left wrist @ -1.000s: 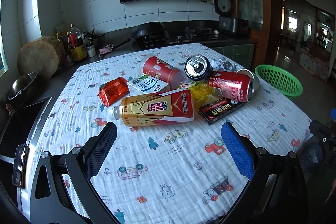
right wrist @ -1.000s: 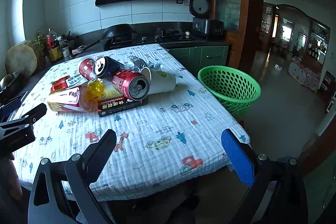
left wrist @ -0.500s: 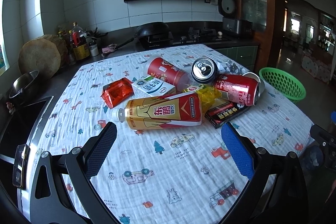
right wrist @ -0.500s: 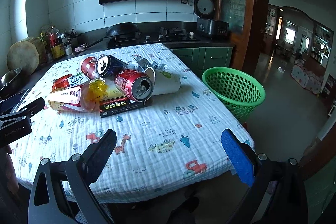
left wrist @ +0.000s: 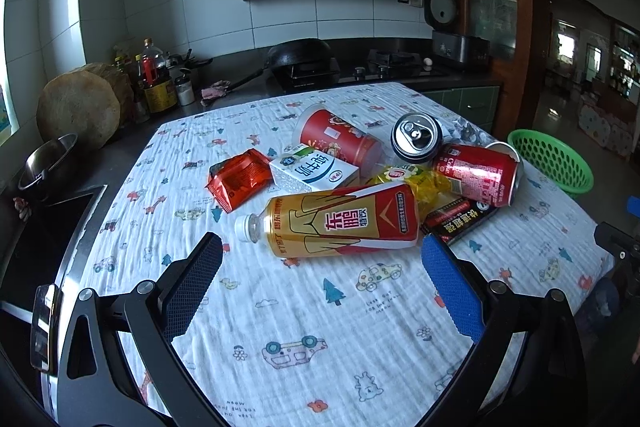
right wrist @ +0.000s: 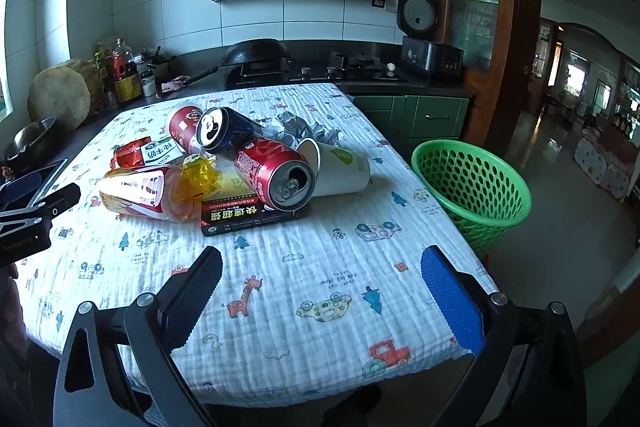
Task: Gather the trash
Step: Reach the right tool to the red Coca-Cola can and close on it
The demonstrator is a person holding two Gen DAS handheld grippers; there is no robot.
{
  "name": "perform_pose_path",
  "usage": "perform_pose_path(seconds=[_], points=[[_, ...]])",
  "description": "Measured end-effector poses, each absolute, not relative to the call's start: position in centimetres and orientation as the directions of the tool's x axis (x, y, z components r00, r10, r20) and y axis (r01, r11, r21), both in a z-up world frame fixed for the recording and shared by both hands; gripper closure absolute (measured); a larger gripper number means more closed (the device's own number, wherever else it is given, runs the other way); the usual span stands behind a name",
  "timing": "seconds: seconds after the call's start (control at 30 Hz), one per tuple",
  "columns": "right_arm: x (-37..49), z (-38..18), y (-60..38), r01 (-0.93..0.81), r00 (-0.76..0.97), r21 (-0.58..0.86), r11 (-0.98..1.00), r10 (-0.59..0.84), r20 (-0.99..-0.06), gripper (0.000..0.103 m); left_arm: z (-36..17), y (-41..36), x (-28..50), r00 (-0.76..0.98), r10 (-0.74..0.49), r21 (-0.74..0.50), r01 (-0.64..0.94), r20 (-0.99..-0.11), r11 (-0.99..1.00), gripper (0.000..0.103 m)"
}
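A pile of trash lies mid-table: a gold-and-red drink bottle [left wrist: 340, 223] on its side, a red can [left wrist: 478, 175], a dark can [left wrist: 416, 137], a red cup [left wrist: 336, 139], a milk carton [left wrist: 312, 171], a red wrapper [left wrist: 240, 181], a yellow wrapper [left wrist: 416, 181] and a black box [left wrist: 460, 221]. My left gripper [left wrist: 320, 279] is open and empty just in front of the bottle. My right gripper [right wrist: 320, 291] is open and empty, short of the black box [right wrist: 240, 217] and red can [right wrist: 276, 173]. A white paper cup [right wrist: 340, 167] lies behind.
A green mesh basket [right wrist: 472, 187] stands off the table's right edge; it also shows in the left wrist view [left wrist: 548, 163]. The table wears a printed white cloth [right wrist: 320, 287]. Behind are a counter with a wok [left wrist: 300, 57], bottles [left wrist: 154, 79] and a rice cooker [right wrist: 420, 15].
Both grippers have moved forward towards the trash pile; the items look larger and closer. Both stay open and empty. Nothing on the table has moved.
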State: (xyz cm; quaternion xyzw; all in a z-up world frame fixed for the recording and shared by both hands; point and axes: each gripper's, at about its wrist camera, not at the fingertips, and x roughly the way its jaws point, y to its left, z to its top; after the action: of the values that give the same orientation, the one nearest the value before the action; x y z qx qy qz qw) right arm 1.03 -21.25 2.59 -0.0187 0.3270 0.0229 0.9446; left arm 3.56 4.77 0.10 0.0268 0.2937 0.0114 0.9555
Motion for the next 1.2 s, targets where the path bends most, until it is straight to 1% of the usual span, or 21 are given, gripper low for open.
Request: perform_pose_path(seconds=[0.4, 0.63, 0.67, 0.8, 1.0, 1.03, 1.07, 1.13, 1.2], points=[[4.6, 3.6, -19.6, -0.167, 0.767, -0.021, 0.986, 0.116, -0.631, 0.007, -0.9, 6.3, 5.3, 0.791, 0.05, 0.04, -0.032, -0.61, 0.999, 0.005], [7.2, 4.4, -18.1, -0.244, 0.76, -0.08, 0.967, 0.139, -0.634, 0.007, -0.9, 6.5, 6.2, 0.786, 0.061, 0.046, -0.042, -0.615, 0.998, 0.005], [7.7, 4.5, -17.9, -0.257, 0.756, -0.085, 0.963, 0.146, -0.638, 0.007, -1.0, 6.6, 6.3, 0.786, 0.061, 0.045, -0.043, -0.615, 0.998, 0.007], [9.7, 4.3, -17.3, -0.326, 0.72, -0.082, 0.942, 0.19, -0.668, 0.007, -1.0, 6.7, 6.9, 0.782, 0.064, 0.043, -0.047, -0.62, 0.998, 0.008], [13.1, 3.1, -16.1, -0.411, 0.648, -0.1, 0.906, 0.214, -0.731, 0.008, -1.0, 7.0, 7.4, 0.78, 0.053, 0.032, -0.042, -0.623, 0.999, 0.009], [13.6, 2.9, -16.0, -0.433, 0.626, -0.085, 0.898, 0.231, -0.745, 0.009, -0.9, 7.1, 7.4, 0.781, 0.056, 0.036, -0.043, -0.622, 0.998, 0.009], [14.2, 2.7, -15.8, -0.452, 0.6, -0.066, 0.89, 0.249, -0.76, 0.014, -0.9, 7.2, 7.6, 0.782, 0.059, 0.038, -0.044, -0.621, 0.998, 0.009], [15.3, 2.2, -15.3, -0.469, 0.573, -0.066, 0.881, 0.246, -0.781, 0.019, -0.8, 7.5, 7.8, 0.783, 0.063, 0.041, -0.048, -0.619, 0.998, 0.009], [16.3, 1.6, -15.0, -0.483, 0.552, -0.075, 0.872, 0.237, -0.799, 0.019, -0.8, 7.8, 8.0, 0.782, 0.066, 0.041, -0.052, -0.62, 0.998, 0.009]])
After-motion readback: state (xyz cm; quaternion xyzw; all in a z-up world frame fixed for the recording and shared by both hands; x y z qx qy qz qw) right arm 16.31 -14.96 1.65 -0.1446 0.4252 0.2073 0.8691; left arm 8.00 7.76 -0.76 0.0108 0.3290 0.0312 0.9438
